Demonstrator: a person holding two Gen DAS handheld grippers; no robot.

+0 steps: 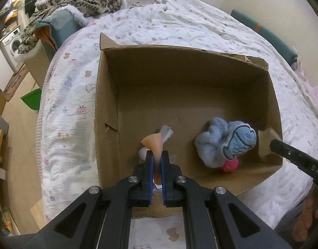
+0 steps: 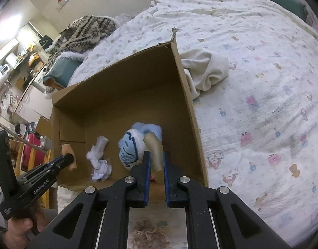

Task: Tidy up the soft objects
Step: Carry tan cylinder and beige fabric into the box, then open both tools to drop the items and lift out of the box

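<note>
Both your grippers hang over the box [image 1: 109, 95].
Left gripper [image 1: 157, 155] clenches a peach piece [image 1: 153, 143]; right gripper [image 2: 156, 155] grips a beige piece [image 2: 155, 147] beside the blue plush [image 2: 129, 151].

Soft, even indoor light fills both views, with no hard shadows on the white patterned bed [image 1: 179, 27]. The open brown cardboard box [image 1: 179, 78] is dimmer inside, its far wall shaded. In the right wrist view a bright glare patch washes out the wall at the upper left. Fisheye distortion bends the bed's edges strongly, and black vignetting rims the corners. The peach-coloured soft piece [image 1: 153, 142] nearest the lens looks blurred.
</note>
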